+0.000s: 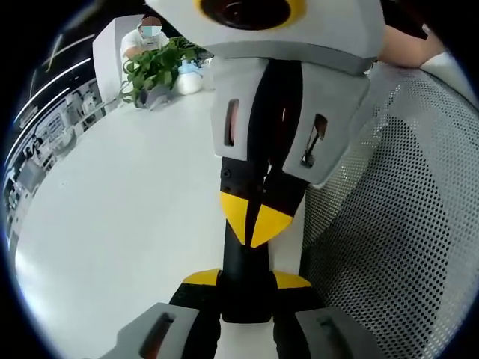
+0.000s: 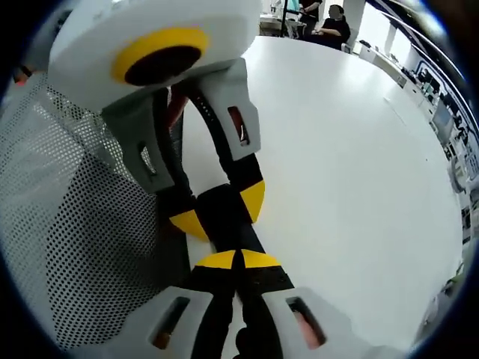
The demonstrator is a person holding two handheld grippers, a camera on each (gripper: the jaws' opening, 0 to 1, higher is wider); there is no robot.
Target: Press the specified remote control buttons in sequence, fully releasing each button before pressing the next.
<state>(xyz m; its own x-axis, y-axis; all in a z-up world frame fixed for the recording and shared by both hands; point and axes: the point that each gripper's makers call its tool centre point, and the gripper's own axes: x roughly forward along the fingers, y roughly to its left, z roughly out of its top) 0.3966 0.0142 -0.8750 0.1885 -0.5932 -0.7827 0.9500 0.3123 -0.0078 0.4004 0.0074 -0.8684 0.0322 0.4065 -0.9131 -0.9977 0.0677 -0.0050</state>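
Grippers meet nose to nose: left gripper (image 1: 247,318) and right gripper (image 2: 238,262) both clamp one black remote (image 1: 247,277) over the white counter (image 1: 112,224), probably steadying it.

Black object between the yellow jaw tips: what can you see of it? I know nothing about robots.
The black object is slim, dark and matte, like plastic; no buttons can be made out. The left gripper clamps it between its spread yellow tips. The right gripper, tips together, meets its far end. It sits over the white table, beside a perforated mesh.
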